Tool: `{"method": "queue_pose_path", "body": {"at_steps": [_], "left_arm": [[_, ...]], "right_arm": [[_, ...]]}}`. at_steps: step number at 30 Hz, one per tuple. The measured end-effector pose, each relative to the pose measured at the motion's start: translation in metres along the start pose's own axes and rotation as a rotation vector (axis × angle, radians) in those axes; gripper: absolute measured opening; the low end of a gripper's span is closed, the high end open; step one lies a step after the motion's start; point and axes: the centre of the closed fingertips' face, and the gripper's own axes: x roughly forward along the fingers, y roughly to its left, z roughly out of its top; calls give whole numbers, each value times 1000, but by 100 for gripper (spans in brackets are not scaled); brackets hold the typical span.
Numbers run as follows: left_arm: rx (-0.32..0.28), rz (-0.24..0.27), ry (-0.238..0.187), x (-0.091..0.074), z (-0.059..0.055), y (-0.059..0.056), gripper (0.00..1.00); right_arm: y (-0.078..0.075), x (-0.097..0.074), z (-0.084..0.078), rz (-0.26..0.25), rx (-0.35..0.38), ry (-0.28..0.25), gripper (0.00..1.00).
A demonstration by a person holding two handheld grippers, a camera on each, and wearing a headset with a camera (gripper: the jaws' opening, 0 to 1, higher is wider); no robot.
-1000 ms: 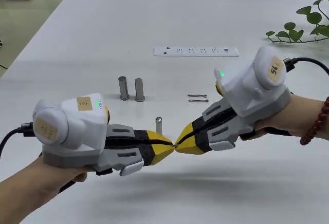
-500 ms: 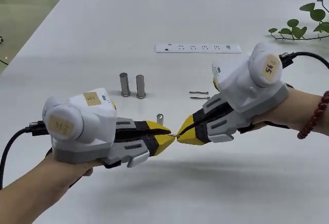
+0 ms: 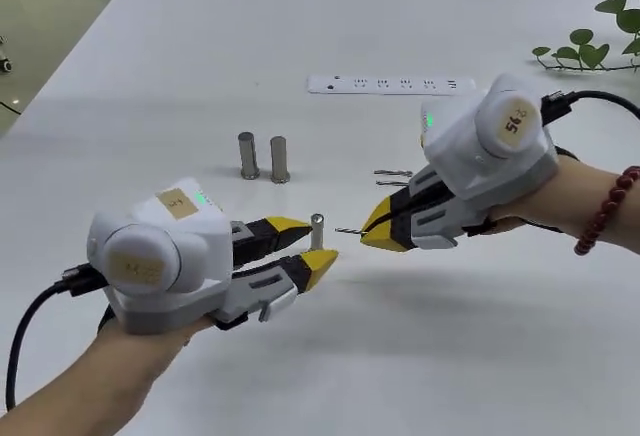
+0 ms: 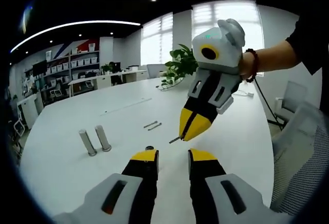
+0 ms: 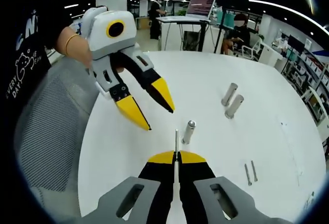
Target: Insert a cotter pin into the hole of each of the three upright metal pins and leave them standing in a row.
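Note:
My right gripper (image 3: 372, 233) is shut on a thin cotter pin (image 3: 350, 230), whose free end points left at the top of the nearest upright metal pin (image 3: 317, 231). In the right gripper view the cotter pin (image 5: 176, 141) sticks out of my shut jaws just left of that metal pin (image 5: 189, 131). My left gripper (image 3: 311, 243) stands open, its jaws either side of the metal pin's near side and holding nothing. Two more metal pins (image 3: 247, 156) (image 3: 280, 159) stand side by side farther back. Two spare cotter pins (image 3: 392, 176) lie on the table.
A white power strip (image 3: 390, 84) lies across the far middle of the white table (image 3: 150, 76). A leafy plant (image 3: 600, 41) reaches in at the far right. Cables trail from both grippers. Chairs and office desks stand beyond the table (image 5: 288, 131).
The left gripper, which met the right gripper's tip at the cotter pin, has opened and drawn back. The right gripper keeps the cotter pin, now beside the nearest metal pin.

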Motion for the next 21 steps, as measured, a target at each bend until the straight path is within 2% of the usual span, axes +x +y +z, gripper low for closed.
{"method": "queue_pose_path", "body": {"at_steps": [1,4,7,8,14,21], "left_arm": [[7,27,7,2,-2,4,22],[-29,66,22,9,-7,10,24],[-19,95,33,16,-11,15,23],[-13,106,48,17,-14,17,23],[14,115,88,29,-27,22,21],[8,128,89,40,-29,30,20]], "right_arm": [[-2,1,-1,-4,7,1,0],[-7,4,-4,-13,14,7,0],[-10,7,-5,-14,22,8,0],[-11,7,-6,-13,23,8,0],[-13,12,-8,-13,20,13,0],[-14,19,-7,-3,20,5,0]]}}
